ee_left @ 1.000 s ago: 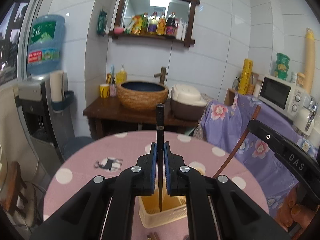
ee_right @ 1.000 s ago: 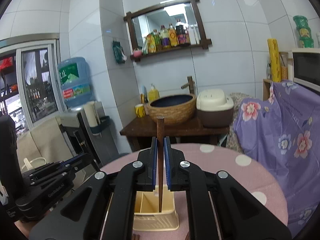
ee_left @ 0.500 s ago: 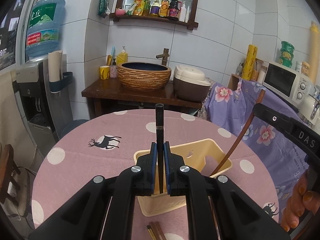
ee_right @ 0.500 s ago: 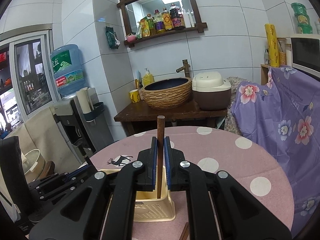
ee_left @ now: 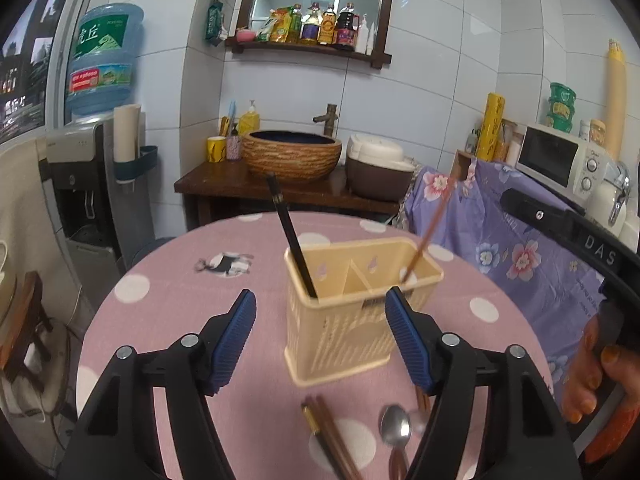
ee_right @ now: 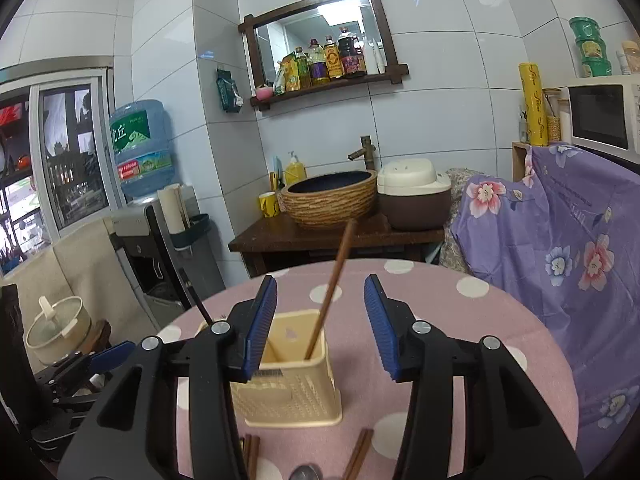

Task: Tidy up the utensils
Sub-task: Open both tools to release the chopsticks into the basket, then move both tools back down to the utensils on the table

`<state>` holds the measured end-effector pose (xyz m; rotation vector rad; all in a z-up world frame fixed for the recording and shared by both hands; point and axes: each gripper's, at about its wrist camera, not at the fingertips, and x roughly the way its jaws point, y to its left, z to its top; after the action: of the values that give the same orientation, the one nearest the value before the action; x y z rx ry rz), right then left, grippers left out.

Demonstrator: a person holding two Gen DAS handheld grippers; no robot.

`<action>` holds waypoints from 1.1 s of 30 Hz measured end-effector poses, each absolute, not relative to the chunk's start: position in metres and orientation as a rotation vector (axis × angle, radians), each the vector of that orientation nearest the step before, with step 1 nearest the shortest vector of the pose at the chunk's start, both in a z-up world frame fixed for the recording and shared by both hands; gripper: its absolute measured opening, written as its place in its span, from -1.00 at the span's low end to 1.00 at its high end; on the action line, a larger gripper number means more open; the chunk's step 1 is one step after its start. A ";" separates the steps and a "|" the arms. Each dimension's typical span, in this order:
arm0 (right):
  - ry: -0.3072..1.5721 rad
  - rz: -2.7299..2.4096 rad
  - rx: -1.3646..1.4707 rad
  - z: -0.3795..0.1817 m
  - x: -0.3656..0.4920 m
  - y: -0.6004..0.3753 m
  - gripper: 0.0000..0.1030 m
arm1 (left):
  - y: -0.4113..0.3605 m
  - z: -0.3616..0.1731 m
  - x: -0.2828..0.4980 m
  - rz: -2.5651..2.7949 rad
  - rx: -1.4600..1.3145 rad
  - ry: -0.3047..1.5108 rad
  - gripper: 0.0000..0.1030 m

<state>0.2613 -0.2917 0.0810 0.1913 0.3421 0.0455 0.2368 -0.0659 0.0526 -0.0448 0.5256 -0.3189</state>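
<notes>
Two chopsticks stand in the cream utensil basket (ee_left: 344, 312), which sits near the middle of the pink dotted surface (ee_left: 168, 304). The black chopstick (ee_left: 291, 236) leans in the basket's left compartment; the brown chopstick (ee_right: 329, 292) leans in the right one. I see the left hand-held gripper (ee_left: 320, 336) with jaws opening, its pads flanking the basket without touching it and nothing between them but air above the near wall. The right hand-held gripper (ee_right: 320, 328) is also opening; the brown chopstick rises in the gap between its pads, free of both. Toward the surface's near edge lie a pair of brown chopsticks (ee_left: 328, 436) and a metal spoon (ee_left: 396, 434), below the left gripper.
</notes>
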 end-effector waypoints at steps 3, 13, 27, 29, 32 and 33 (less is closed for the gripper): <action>0.415 0.031 0.164 0.059 0.249 -0.291 0.10 | -0.061 0.028 0.223 -0.306 -0.036 0.595 0.29; 0.695 -0.006 0.123 -0.050 0.209 -0.282 0.10 | -0.054 -0.057 0.194 -0.345 -0.067 0.846 -0.29; 0.741 -0.029 0.126 -0.077 0.193 -0.278 0.10 | -0.085 -0.084 0.188 -0.371 -0.016 0.925 -0.38; 0.745 -0.028 0.128 -0.077 0.194 -0.277 0.10 | -0.088 -0.086 0.187 -0.363 -0.002 0.921 -0.38; 0.753 -0.025 0.123 -0.078 0.194 -0.276 0.10 | -0.089 -0.085 0.186 -0.352 0.024 0.915 -0.39; 0.756 -0.026 0.120 -0.079 0.194 -0.276 0.10 | -0.086 -0.085 0.186 -0.352 0.021 0.919 -0.39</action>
<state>0.1942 -0.2759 -0.0788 0.1200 0.7556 -0.0262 0.1858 -0.0861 -0.0848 0.0205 0.9186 -0.3523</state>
